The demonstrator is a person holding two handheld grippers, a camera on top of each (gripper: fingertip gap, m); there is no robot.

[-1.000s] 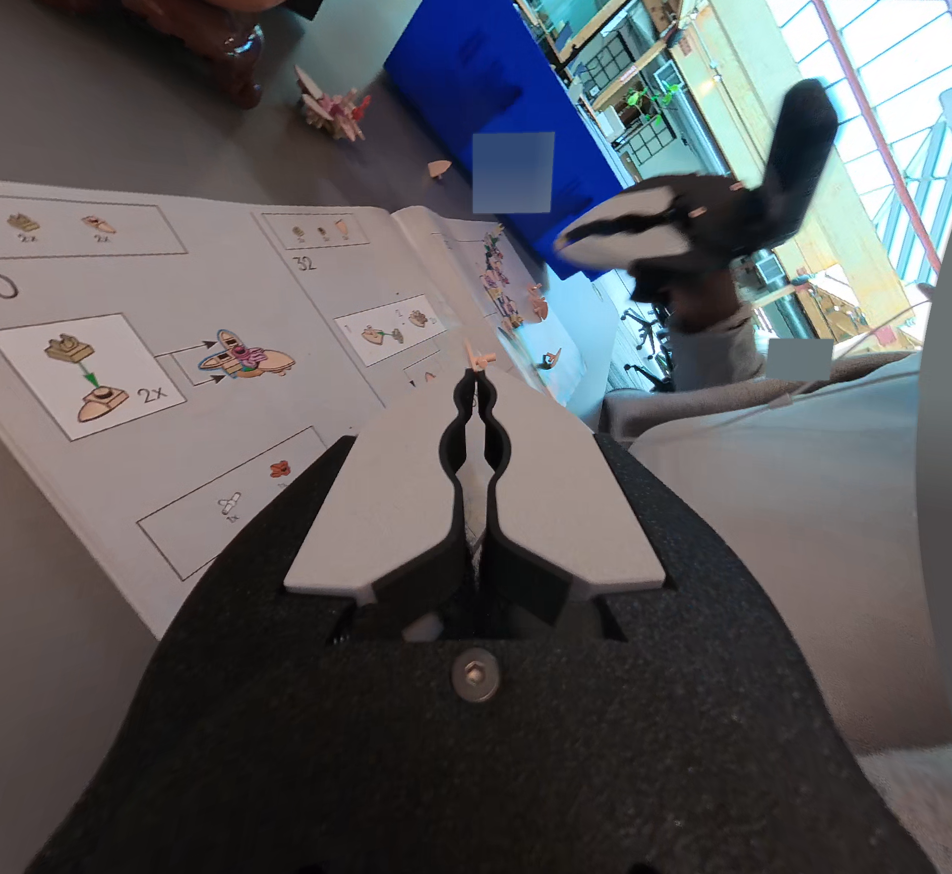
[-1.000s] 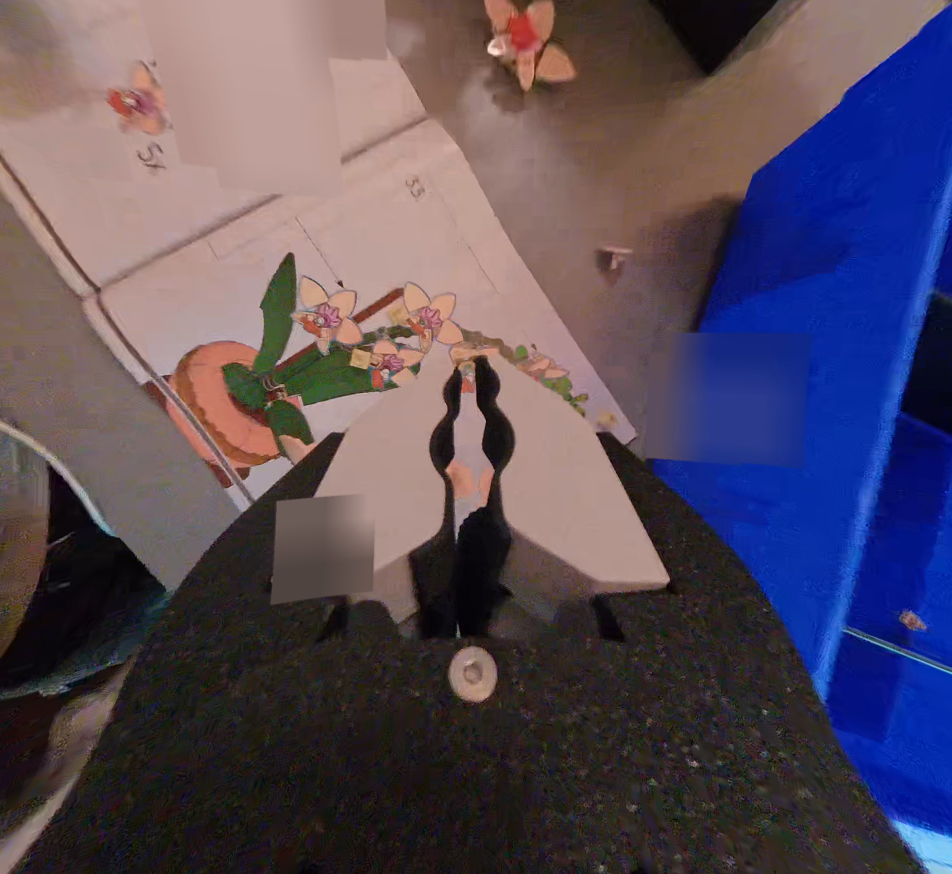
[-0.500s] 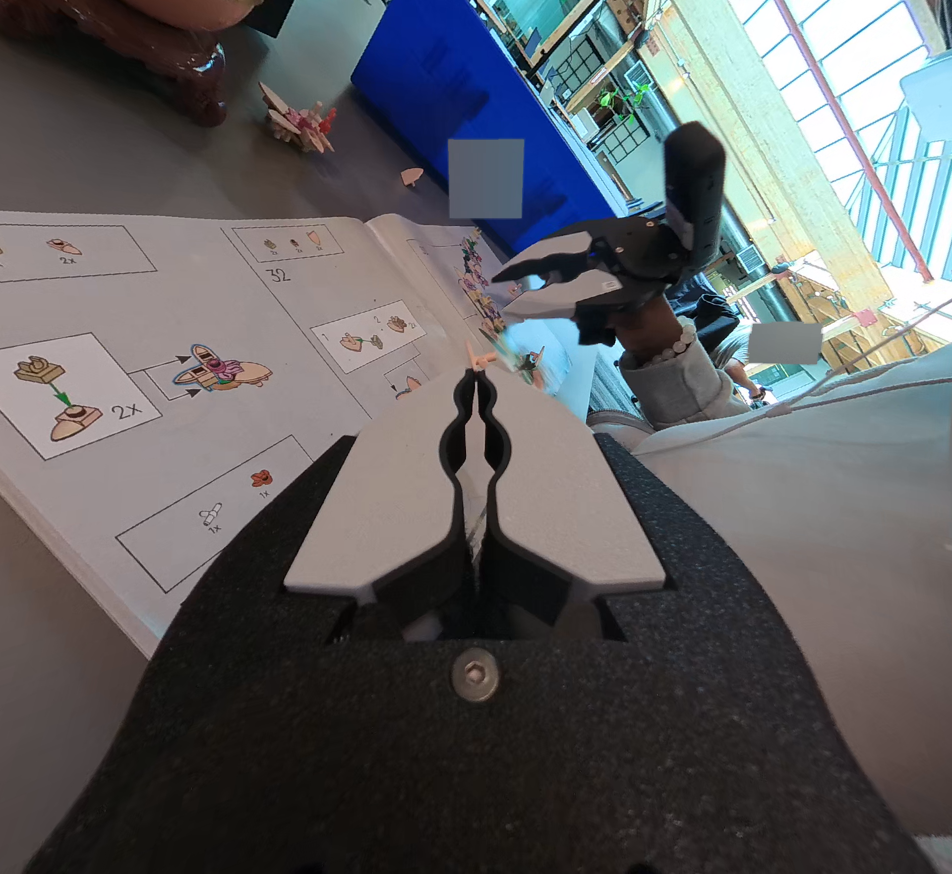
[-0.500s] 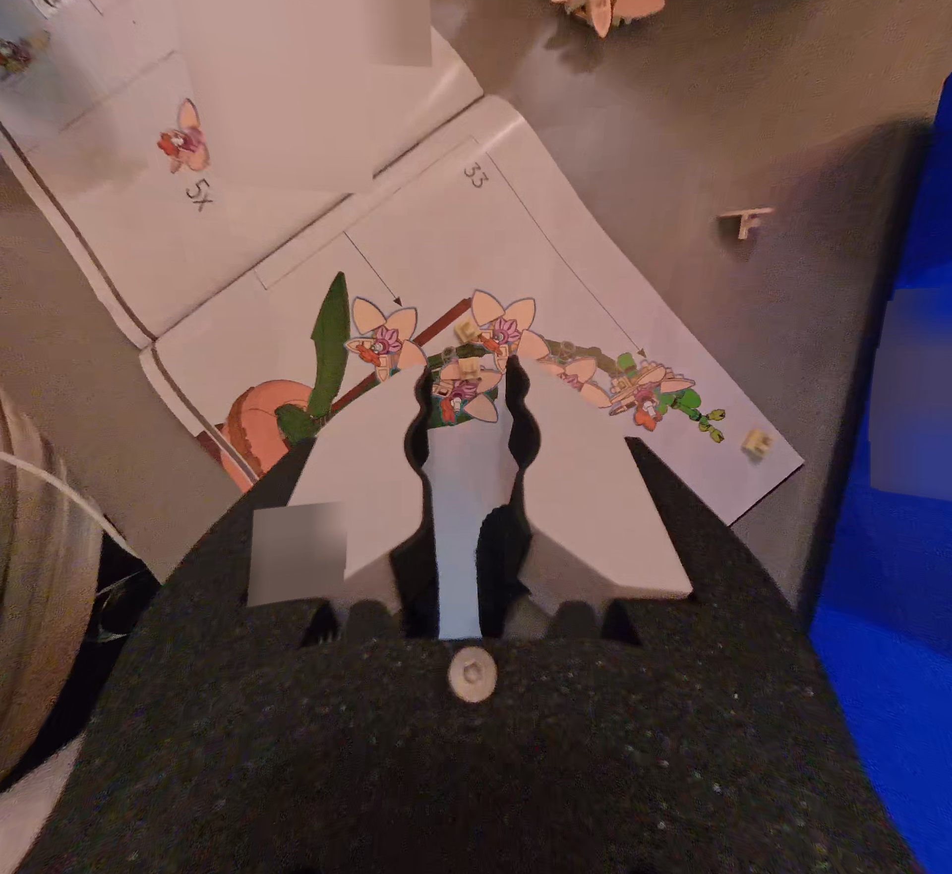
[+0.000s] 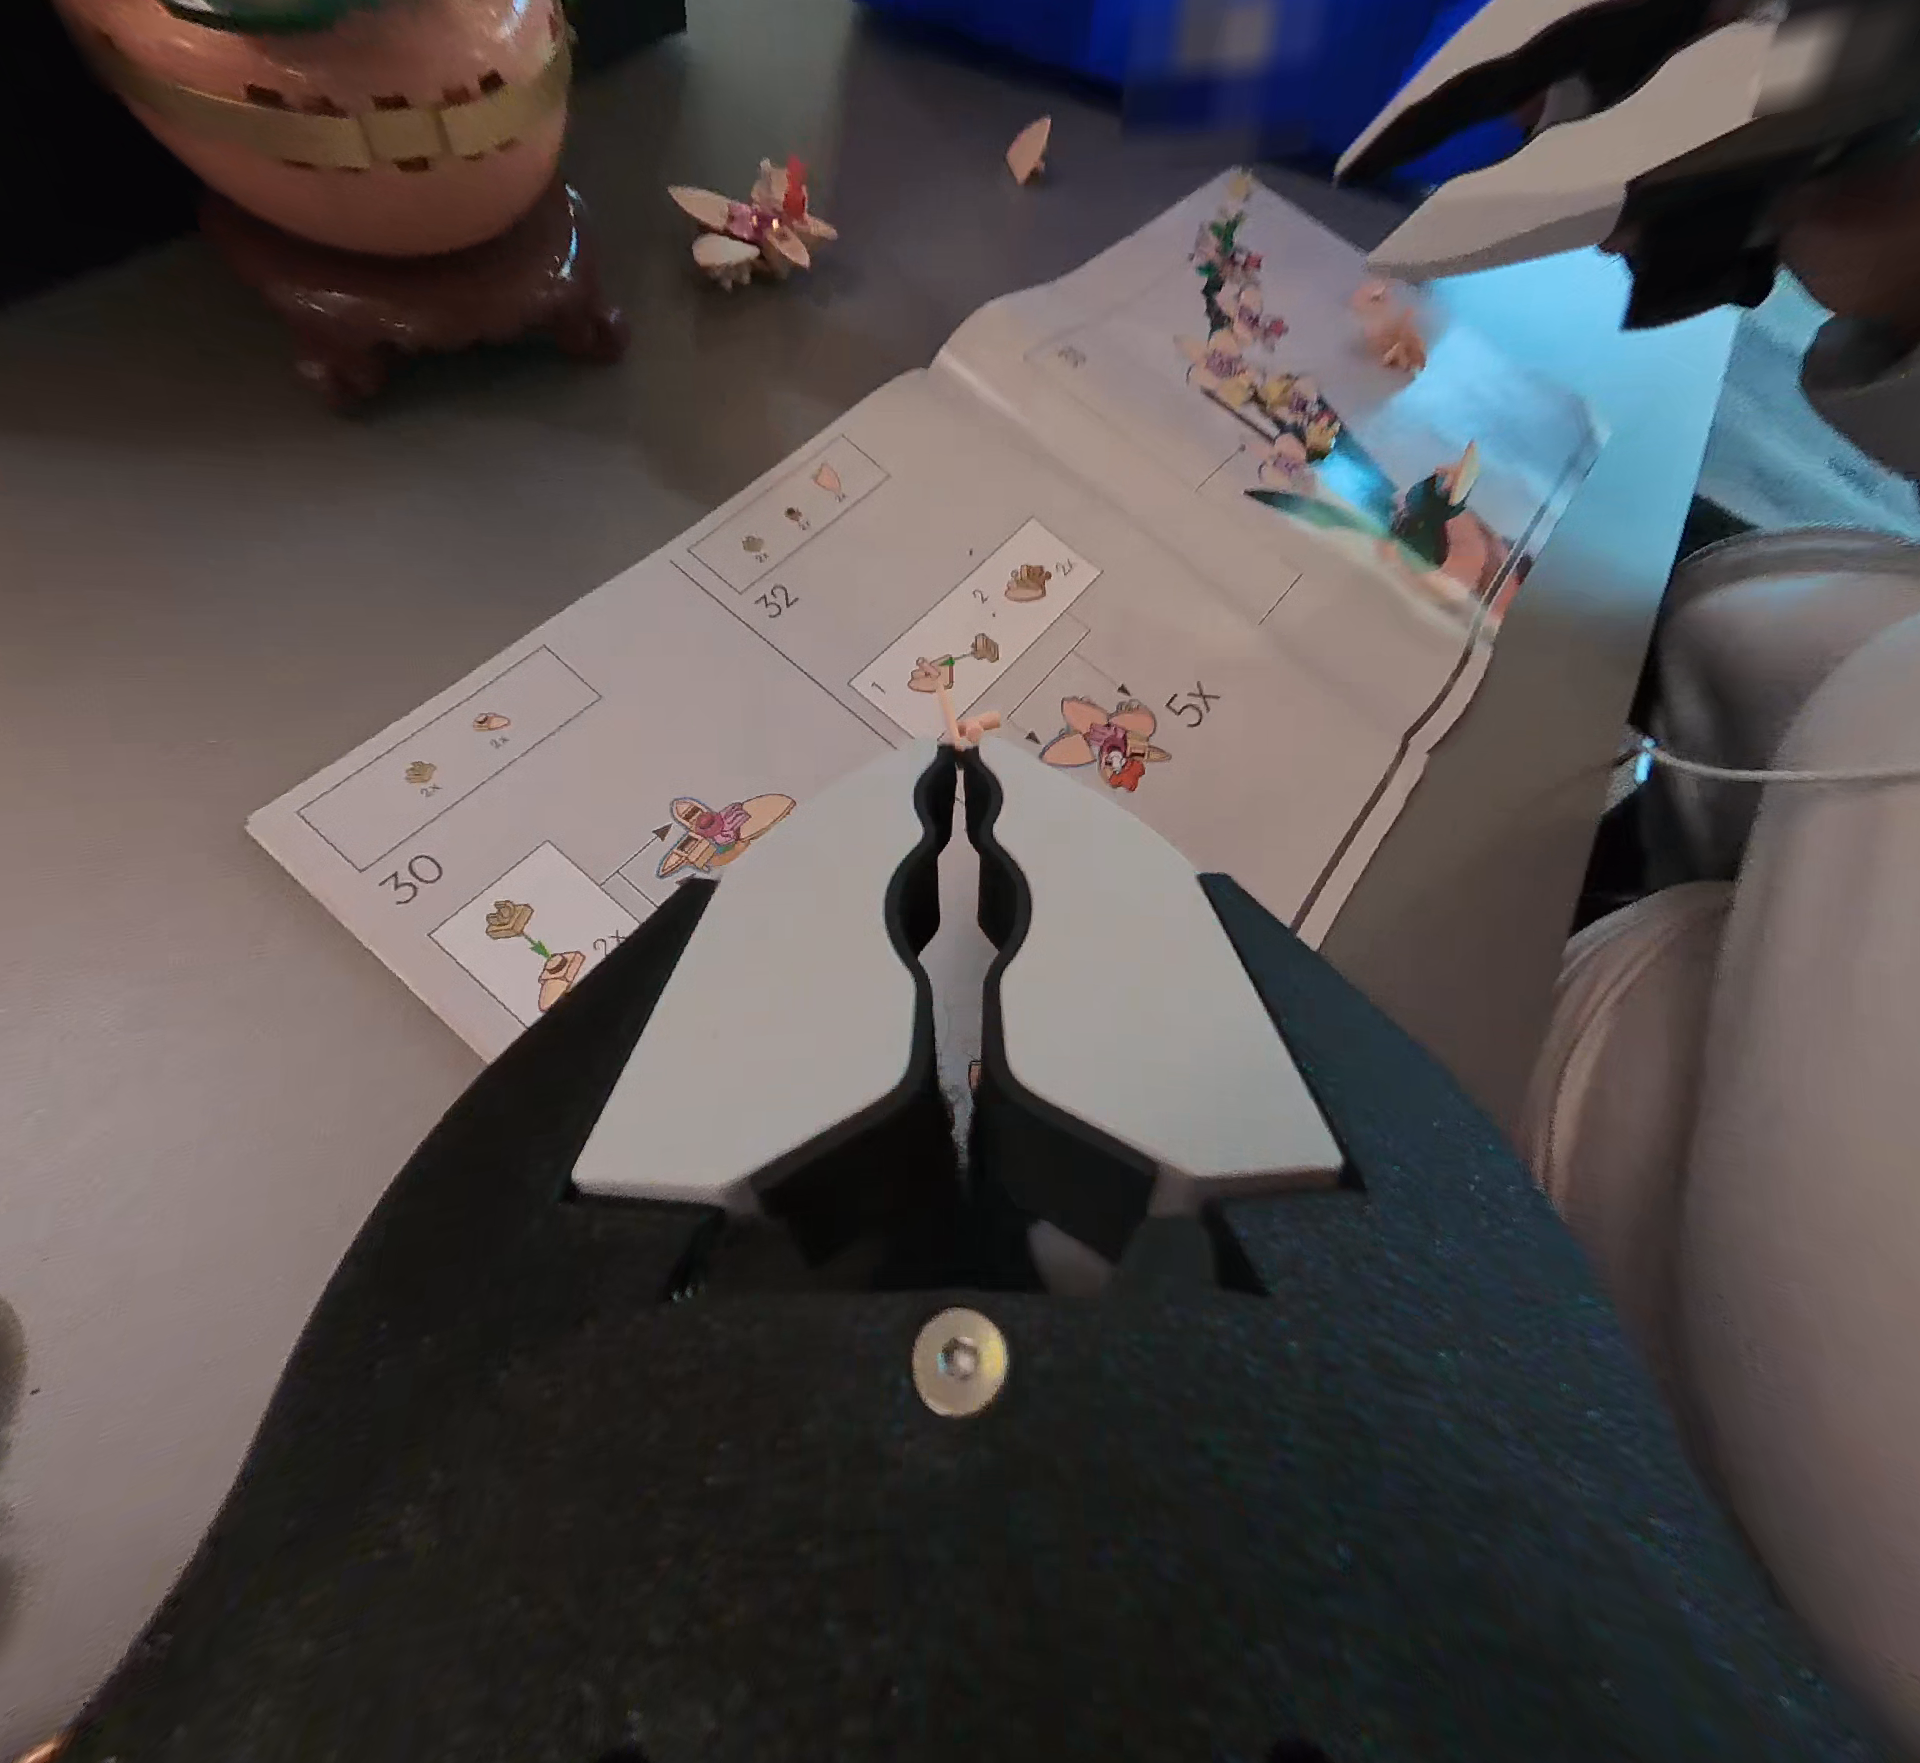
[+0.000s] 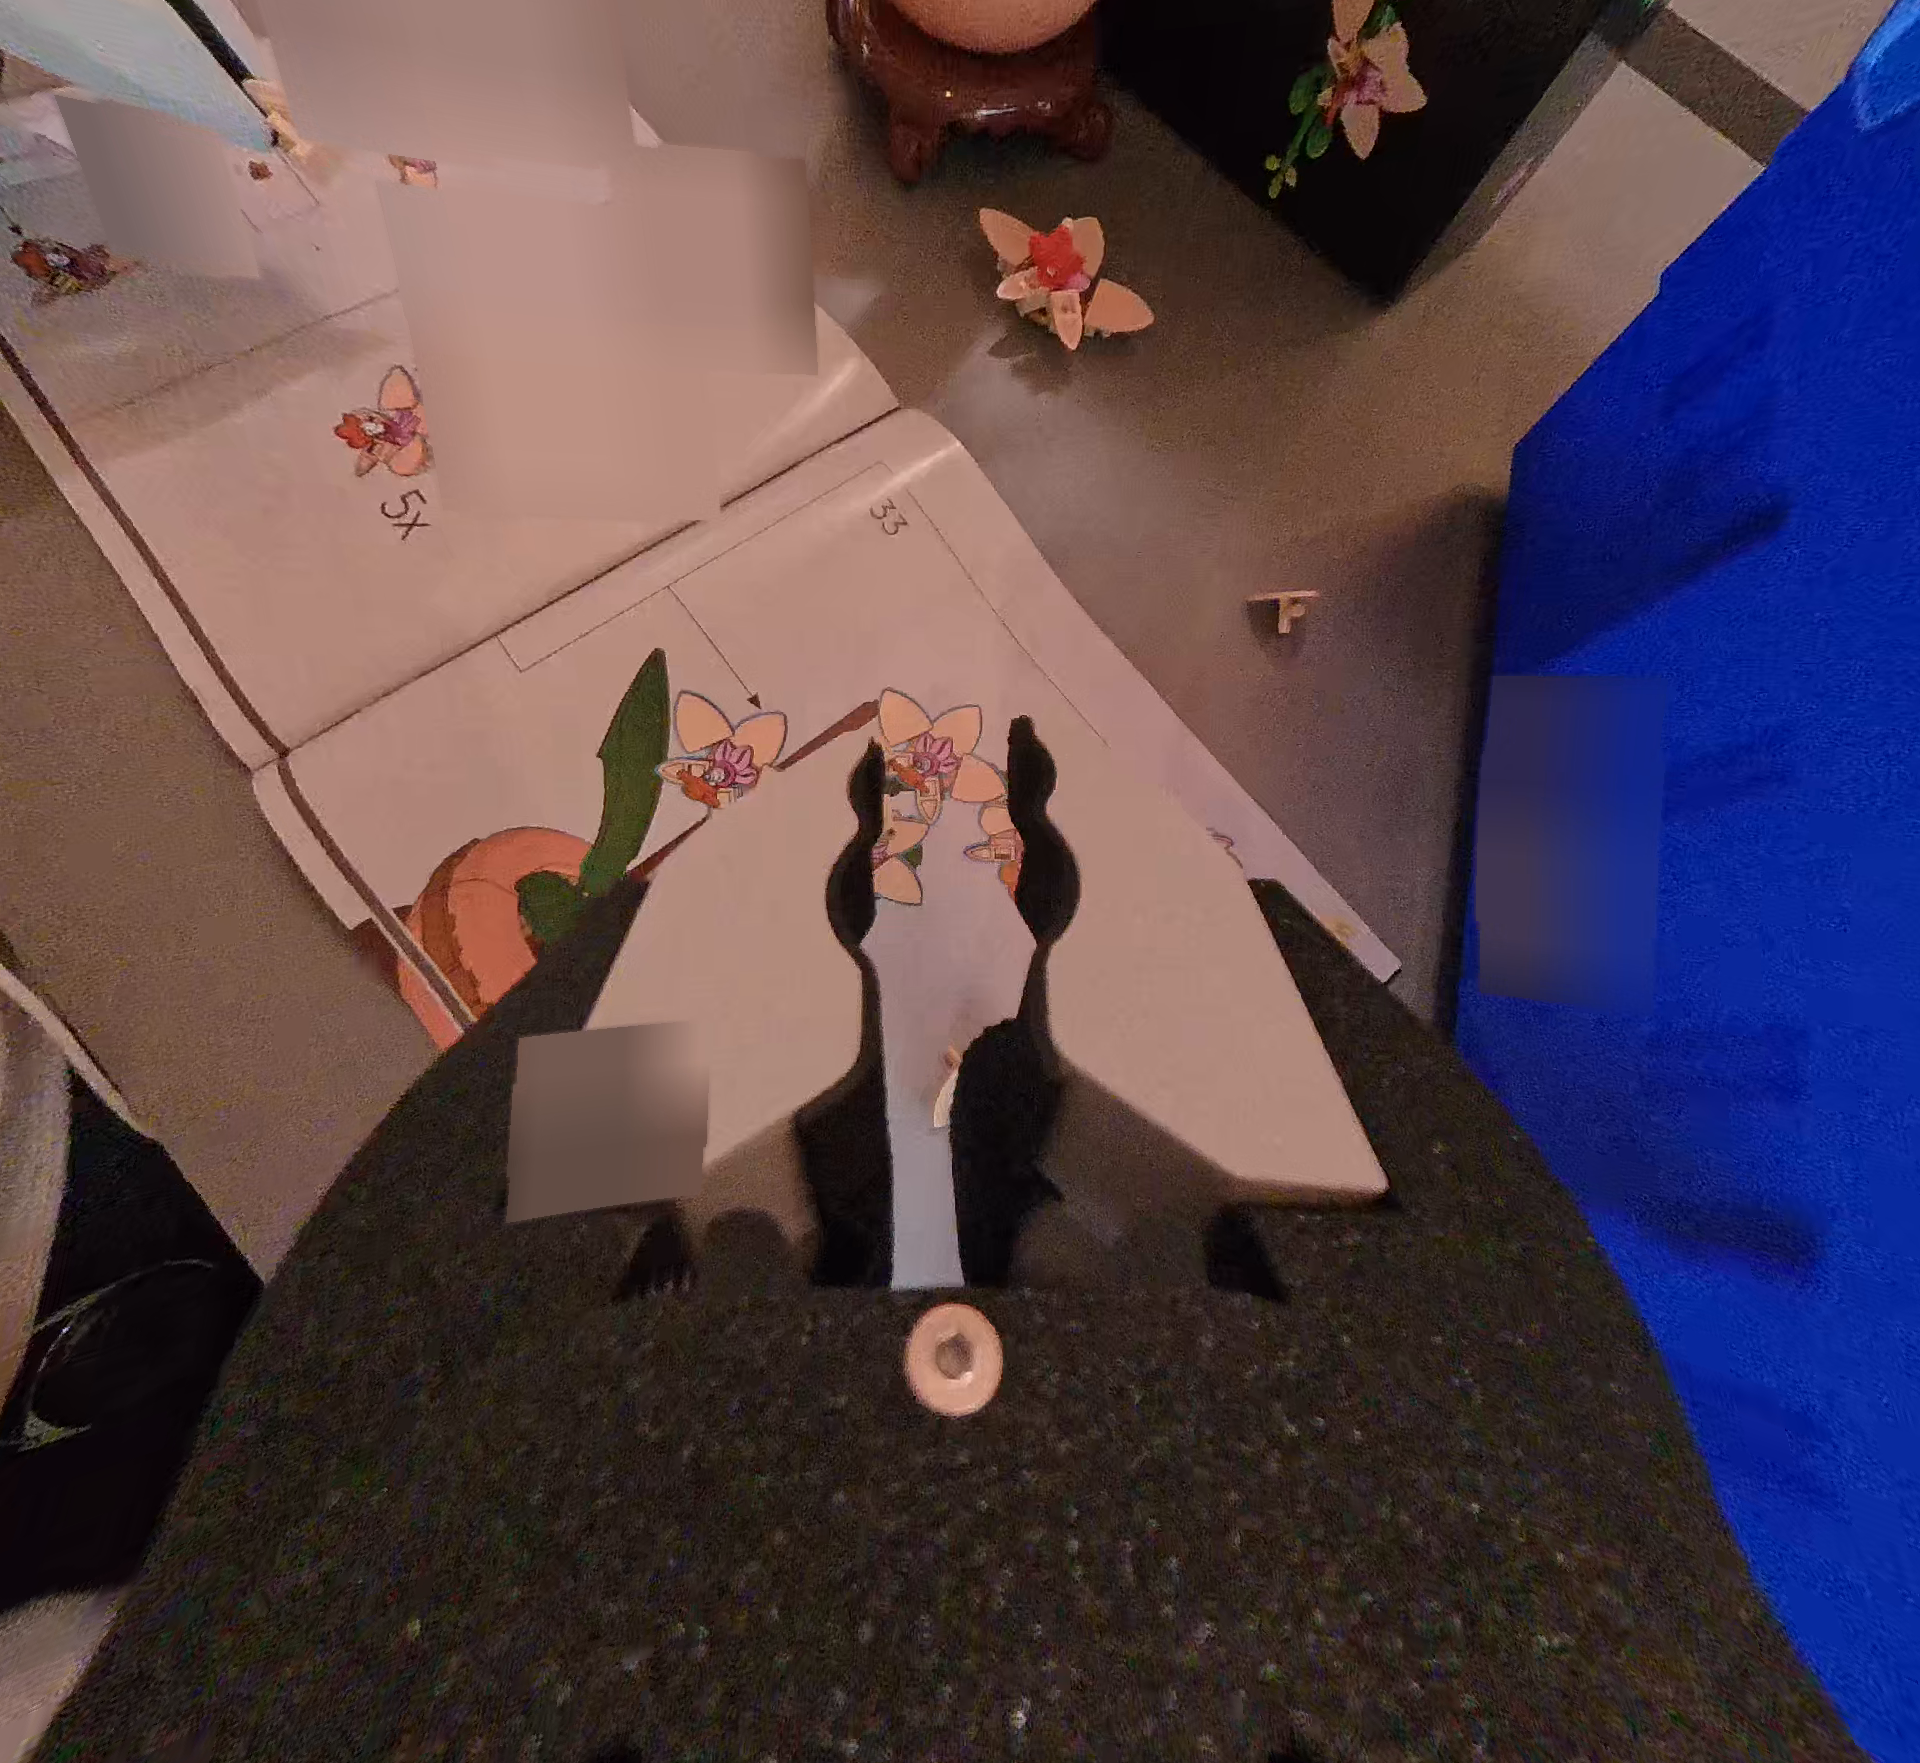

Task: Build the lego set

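Observation:
My left gripper (image 5: 961, 749) is shut on a small tan lego piece (image 5: 964, 726) that sticks out of its tips, above the open instruction booklet (image 5: 935, 570). My right gripper (image 6: 948, 747) is open and empty, hovering over the booklet's orchid page (image 6: 790, 633). It also shows at the top right of the left wrist view (image 5: 1361, 217). A built lego flower (image 6: 1060, 279) lies on the grey table, also seen in the left wrist view (image 5: 753, 222). A pink lego pot (image 5: 312, 82) stands behind it.
A blue bin (image 6: 1714, 674) stands along the right side. A black box with an orchid picture (image 6: 1351, 30) is at the back. Loose tan pieces lie on the table (image 6: 1283, 612) (image 5: 1029, 150) and on the booklet (image 5: 1392, 326). A person's clothed body is at the right (image 5: 1766, 1090).
My right gripper has opened wide and pulled back over the booklet. My left gripper has tilted down toward the table, still shut on the tan piece.

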